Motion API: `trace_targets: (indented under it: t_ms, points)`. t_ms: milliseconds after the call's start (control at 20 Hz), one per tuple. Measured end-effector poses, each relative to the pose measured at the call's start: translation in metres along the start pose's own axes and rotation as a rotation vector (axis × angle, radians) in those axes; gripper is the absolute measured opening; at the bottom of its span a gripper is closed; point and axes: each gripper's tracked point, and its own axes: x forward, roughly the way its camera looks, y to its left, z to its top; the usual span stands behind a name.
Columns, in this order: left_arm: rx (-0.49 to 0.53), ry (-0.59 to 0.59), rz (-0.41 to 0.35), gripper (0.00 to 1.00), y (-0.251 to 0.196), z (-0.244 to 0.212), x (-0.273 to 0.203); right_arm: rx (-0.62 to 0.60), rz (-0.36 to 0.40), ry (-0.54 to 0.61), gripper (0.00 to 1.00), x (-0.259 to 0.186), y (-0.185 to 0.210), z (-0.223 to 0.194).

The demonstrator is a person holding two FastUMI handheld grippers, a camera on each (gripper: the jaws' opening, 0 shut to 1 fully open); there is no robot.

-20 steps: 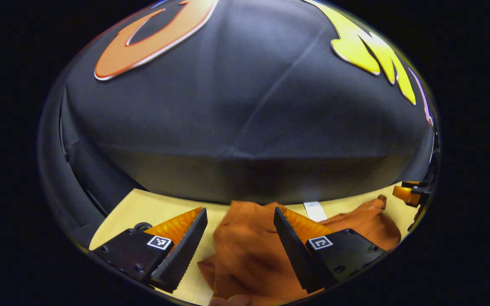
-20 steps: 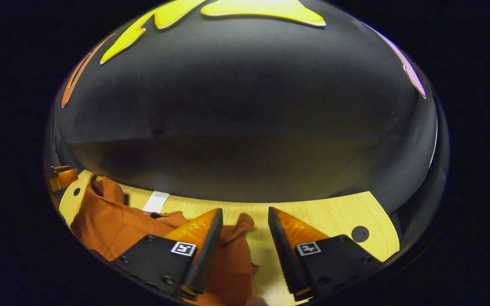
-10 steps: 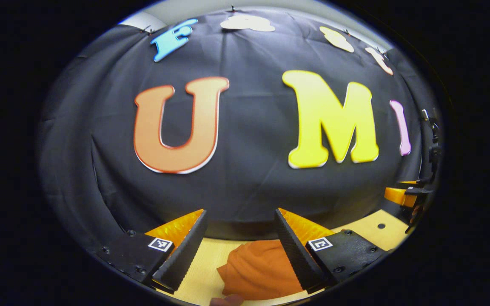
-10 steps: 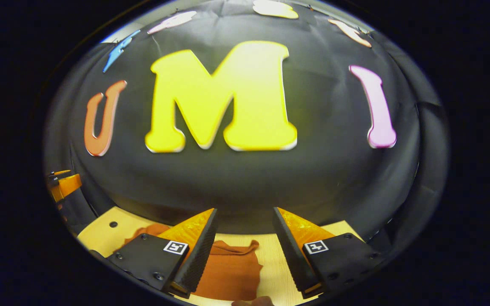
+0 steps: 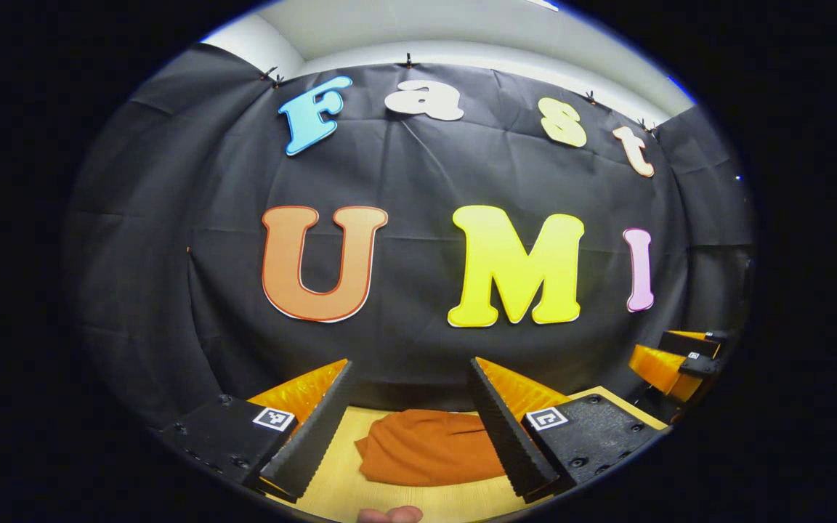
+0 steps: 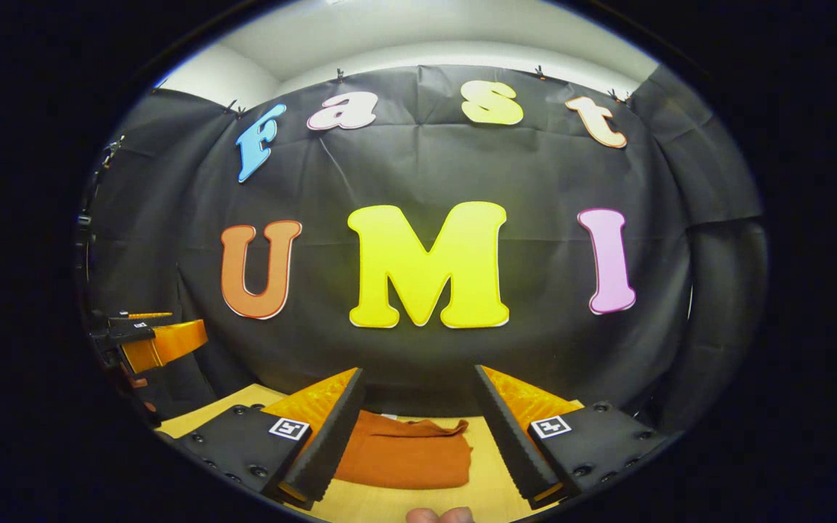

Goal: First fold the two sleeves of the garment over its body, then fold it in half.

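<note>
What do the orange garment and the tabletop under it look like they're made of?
The orange garment looks like a soft, matte knit or woven cloth: it lies in rounded folds with no shine. The table looks like pale wood or a wood-look laminate, smooth, with faint straight grain lines; which of the two cannot be told.

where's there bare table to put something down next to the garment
Bare table lies between the garment and the right tool's right finger, and along the near edge. In the left gripper view, more lies left of the garment. The middle is taken.
</note>
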Motion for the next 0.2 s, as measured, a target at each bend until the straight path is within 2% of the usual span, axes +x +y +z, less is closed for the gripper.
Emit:
trace_targets:
  t_ms: [200]
  points:
    - [0.021, -0.01, -0.005, 0.99, -0.008, -0.006, -0.024, -0.019, -0.033, -0.015, 0.94, -0.03, -0.001, -0.005]
